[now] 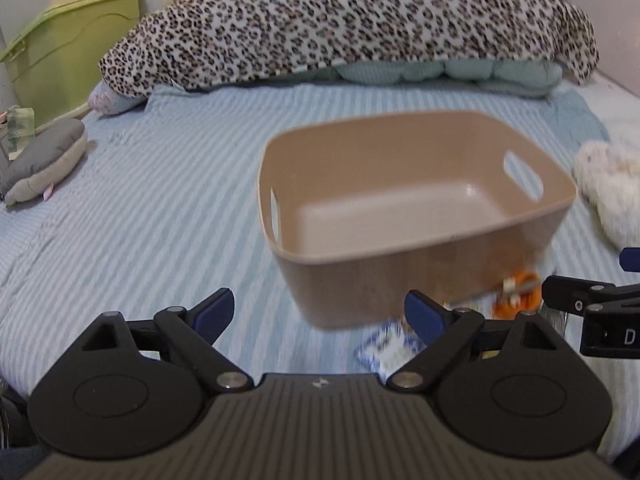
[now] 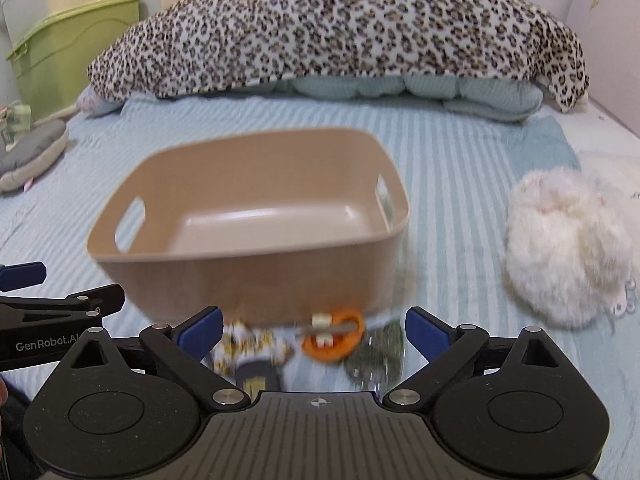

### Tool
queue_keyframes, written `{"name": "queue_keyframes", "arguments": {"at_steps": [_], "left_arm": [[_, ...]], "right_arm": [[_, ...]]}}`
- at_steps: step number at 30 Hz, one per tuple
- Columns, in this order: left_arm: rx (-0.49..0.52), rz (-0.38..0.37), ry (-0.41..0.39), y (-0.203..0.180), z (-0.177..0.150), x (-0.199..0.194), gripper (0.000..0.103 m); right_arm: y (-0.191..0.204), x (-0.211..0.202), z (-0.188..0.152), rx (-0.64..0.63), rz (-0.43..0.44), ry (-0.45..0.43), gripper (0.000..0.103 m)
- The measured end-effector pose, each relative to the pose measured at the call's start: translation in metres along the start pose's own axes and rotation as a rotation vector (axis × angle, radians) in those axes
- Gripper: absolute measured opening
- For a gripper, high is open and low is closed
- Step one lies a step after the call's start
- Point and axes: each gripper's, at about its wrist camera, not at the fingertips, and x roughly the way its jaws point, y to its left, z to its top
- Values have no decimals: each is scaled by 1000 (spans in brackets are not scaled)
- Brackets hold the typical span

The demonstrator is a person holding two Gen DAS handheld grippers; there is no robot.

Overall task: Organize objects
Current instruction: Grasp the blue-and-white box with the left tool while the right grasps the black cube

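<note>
Tan plastic makes up the bin (image 1: pixel 416 216), which sits on a bed (image 1: pixel 152 208) covered in a blue striped sheet. From the left wrist view, the bin is ahead and slightly right of the left gripper (image 1: pixel 319 312), whose jaws are spread wide with nothing between them. Cut-out handles show in the bin's side walls, and its floor is bare. Just in front of the bin's near right corner lie small blurred things: an orange item (image 1: pixel 520 292) and a blue-and-white packet (image 1: pixel 386 346). The right gripper (image 1: pixel 592 304) pokes in at the right edge; from here I cannot tell how its jaws stand. A white fluffy toy (image 1: pixel 608 192) lies right of the bin, a grey cushion (image 1: pixel 44 160) far left, and a leopard blanket (image 1: pixel 352 20) is heaped at the back beside a green box (image 1: pixel 68 48).

From the right wrist view, the bin (image 2: pixel 248 216) is ahead and slightly left of the right gripper (image 2: pixel 314 328), also spread wide and gripping nothing. Between its fingers, just before the bin's near wall, lie the orange item (image 2: pixel 336 338), a blurred yellow-and-white packet (image 2: pixel 256 346) to its left and a dark green packet (image 2: pixel 378 354) to its right. The fluffy toy (image 2: pixel 568 240) sits well right of the bin. The left gripper (image 2: pixel 52 300) enters at the left edge.
</note>
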Motion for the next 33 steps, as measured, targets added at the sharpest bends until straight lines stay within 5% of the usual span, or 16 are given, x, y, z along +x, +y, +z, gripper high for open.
{"name": "queue_keyframes", "arguments": {"at_steps": [14,33], "left_arm": [[101,-65,100,-7,-45,29,92],[168,-205,189,-11,-58,70,92]], "right_arm": [[10,30,-50,-72,-14,141,97],[13,65,-57,-96,58,221,83]]}}
